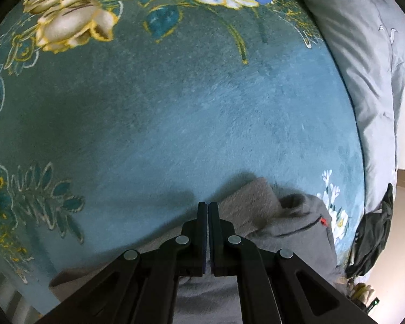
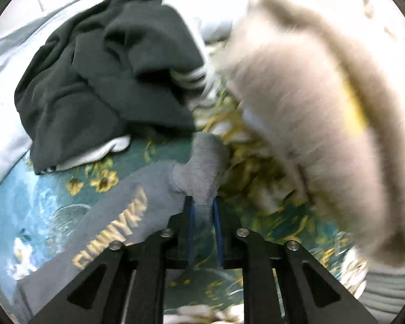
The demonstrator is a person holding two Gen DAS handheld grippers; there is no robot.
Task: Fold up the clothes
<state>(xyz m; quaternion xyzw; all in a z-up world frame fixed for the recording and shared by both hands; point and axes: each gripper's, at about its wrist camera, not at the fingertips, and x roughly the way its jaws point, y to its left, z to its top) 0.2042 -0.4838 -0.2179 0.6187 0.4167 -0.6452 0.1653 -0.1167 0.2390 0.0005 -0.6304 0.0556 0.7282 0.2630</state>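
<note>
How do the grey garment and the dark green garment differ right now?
The grey garment is pinched in the right gripper; the dark green garment is gripped by nothing. The grey garment lies stretched out and shows yellow lettering; the dark green garment sits bunched in a heap, no print visible. Both rest on the teal floral blanket.
</note>
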